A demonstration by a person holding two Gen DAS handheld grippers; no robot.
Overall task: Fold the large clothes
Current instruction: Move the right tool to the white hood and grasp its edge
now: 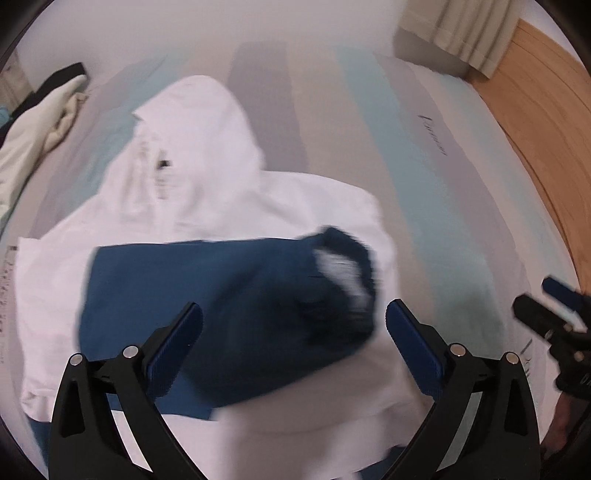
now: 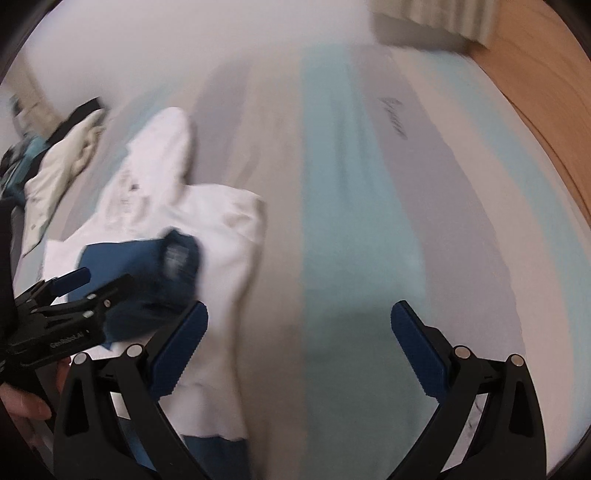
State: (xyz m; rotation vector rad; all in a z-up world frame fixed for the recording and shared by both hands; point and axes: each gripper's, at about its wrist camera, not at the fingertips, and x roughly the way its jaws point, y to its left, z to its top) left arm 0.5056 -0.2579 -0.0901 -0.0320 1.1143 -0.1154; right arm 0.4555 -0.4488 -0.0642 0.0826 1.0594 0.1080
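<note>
A white hoodie (image 1: 207, 177) lies spread on the striped bed, hood pointing away. Its dark blue sleeve (image 1: 229, 302) is folded across the white body, cuff to the right. My left gripper (image 1: 293, 339) is open and empty, hovering just above the blue sleeve. My right gripper (image 2: 299, 343) is open and empty over bare sheet to the right of the hoodie (image 2: 207, 229). The left gripper shows in the right wrist view (image 2: 88, 291) at the left, over the blue sleeve (image 2: 147, 266). The right gripper shows at the right edge of the left wrist view (image 1: 554, 306). Both views are motion-blurred.
The bed sheet (image 1: 369, 129) has grey, white and pale blue stripes. A pile of other clothes (image 1: 40, 125) lies at the far left. A wooden floor (image 1: 535, 110) and a curtain (image 1: 461, 26) are at the right, past the bed edge.
</note>
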